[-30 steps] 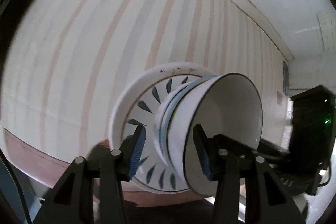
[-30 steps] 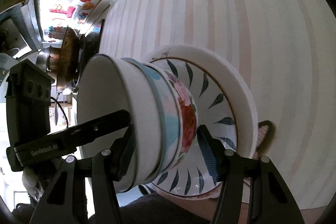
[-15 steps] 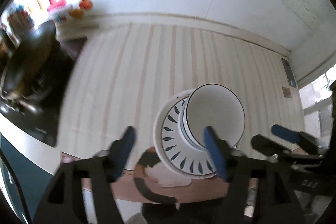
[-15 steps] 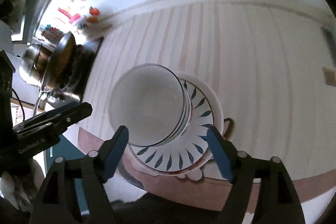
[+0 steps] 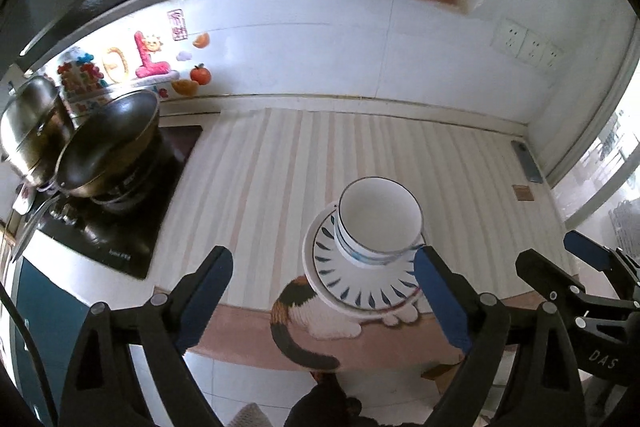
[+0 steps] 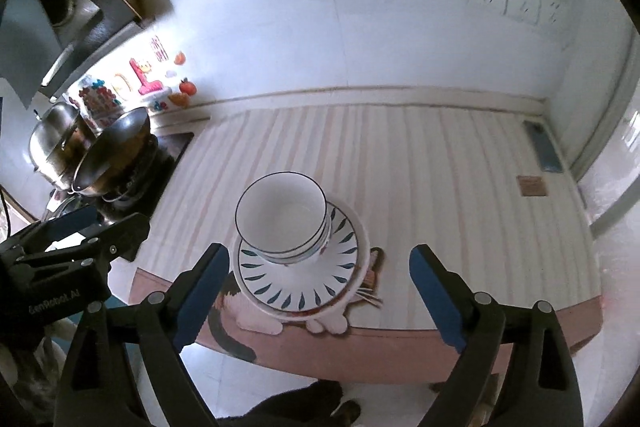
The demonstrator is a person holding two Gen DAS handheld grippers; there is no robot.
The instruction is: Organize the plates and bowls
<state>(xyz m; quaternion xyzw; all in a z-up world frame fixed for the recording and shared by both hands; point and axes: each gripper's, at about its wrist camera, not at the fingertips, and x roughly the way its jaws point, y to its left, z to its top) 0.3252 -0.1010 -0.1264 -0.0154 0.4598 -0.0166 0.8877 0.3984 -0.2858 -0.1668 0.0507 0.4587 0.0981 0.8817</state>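
A stack of white bowls (image 5: 379,223) with a dark rim stands on a stack of plates (image 5: 360,287) with blue leaf marks, near the front edge of the striped mat. The bowls (image 6: 282,219) and plates (image 6: 304,285) also show in the right wrist view. My left gripper (image 5: 324,279) is open and empty, held above and in front of the stack. My right gripper (image 6: 320,275) is open and empty, also pulled back above the stack. The right gripper's body shows at the right of the left wrist view (image 5: 580,291).
A striped mat with a cat print (image 5: 304,311) covers the counter (image 6: 440,167). A stove with a wok (image 5: 108,147) and a steel pot (image 5: 28,123) stands at the left. A phone (image 5: 528,163) and a small brown square (image 6: 531,185) lie at the back right.
Both grippers have opened, let go of the bowl stack and pulled back and up. The bowls now stand upright on the plates.
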